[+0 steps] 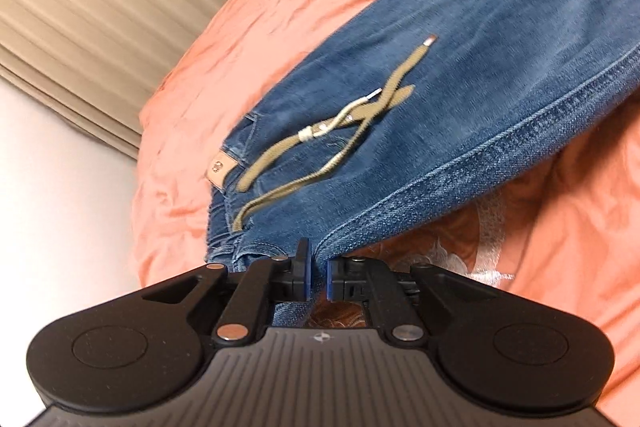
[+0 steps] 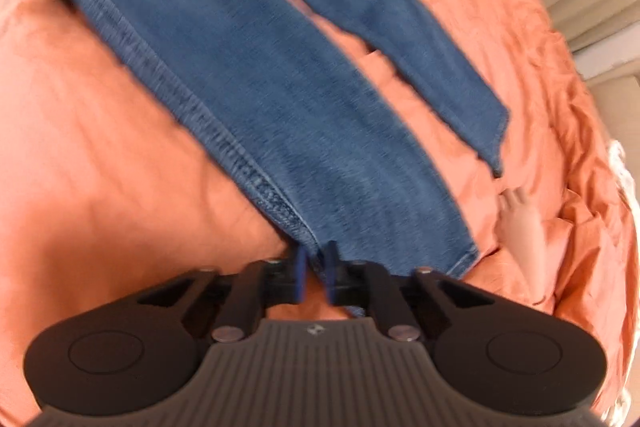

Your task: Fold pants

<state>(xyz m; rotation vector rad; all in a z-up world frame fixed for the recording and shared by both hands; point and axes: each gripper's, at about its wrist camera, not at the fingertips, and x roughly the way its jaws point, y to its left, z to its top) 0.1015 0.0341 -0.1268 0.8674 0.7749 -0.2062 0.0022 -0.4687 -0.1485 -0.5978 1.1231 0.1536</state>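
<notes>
Blue denim pants [image 1: 460,99] lie along the orange-sheeted bed [image 1: 256,27]; our left hand-held gripper [image 1: 319,269] pinches the waistband edge, our right hand-held gripper [image 2: 317,273] a leg hem.

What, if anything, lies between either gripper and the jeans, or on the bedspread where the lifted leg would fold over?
Nothing visible does. The left gripper is already clamped on the jeans at the waist, and the right gripper on a leg hem. Only the drawstring lies on the denim, and the orange bedspread shows just wrinkles.
</notes>
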